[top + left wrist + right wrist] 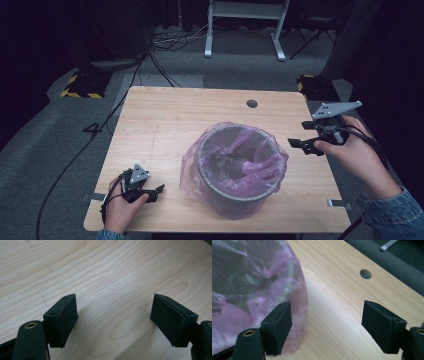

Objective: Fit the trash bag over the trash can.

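Your right gripper (pixel 304 144) stands with jaws wide apart and nothing between them, just beside the right rim of the bin (pixel 240 192). The bin sits at mid-table, lined with a pink bag (pixel 192 167) folded over its rim. Your left gripper (pixel 156 191) rests on the wooden table (pixel 165 115) near the front left corner, jaws wide, holding nothing
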The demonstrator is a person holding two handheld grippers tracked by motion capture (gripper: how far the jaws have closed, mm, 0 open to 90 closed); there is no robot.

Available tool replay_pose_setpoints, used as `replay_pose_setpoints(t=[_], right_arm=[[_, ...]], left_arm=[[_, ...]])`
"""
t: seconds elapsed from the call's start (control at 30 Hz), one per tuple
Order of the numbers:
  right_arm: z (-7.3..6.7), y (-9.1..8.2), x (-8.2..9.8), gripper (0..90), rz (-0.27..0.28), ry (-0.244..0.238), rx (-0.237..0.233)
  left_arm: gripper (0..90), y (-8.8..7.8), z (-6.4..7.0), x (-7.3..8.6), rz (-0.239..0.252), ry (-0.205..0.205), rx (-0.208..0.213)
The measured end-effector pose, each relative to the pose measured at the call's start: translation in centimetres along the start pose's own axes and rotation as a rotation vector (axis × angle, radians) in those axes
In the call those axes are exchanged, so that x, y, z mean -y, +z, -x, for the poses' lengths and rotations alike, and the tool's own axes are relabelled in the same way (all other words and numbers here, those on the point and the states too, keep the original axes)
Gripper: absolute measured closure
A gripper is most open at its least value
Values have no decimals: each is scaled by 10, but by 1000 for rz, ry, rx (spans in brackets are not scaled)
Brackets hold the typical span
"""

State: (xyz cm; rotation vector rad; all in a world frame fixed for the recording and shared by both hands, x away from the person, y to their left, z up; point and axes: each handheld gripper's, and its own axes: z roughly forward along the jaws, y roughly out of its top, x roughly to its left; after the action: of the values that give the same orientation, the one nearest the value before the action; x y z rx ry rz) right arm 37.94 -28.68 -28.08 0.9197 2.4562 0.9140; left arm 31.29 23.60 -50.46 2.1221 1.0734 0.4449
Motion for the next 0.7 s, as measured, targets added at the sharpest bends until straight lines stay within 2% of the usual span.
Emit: replay_pose_setpoints(t=[0.37,0.57,0.7], right_arm=[[26,21,57,215,-27,96,28],[31,35,86,204,-24,146,48],[32,44,104,203,-27,181,40]], left_arm=[[214,-8,-6,8,1,-11,-10],[214,-9,-6,9,2,-16,-12],[214,-9,-6,9,2,-17,-12]])
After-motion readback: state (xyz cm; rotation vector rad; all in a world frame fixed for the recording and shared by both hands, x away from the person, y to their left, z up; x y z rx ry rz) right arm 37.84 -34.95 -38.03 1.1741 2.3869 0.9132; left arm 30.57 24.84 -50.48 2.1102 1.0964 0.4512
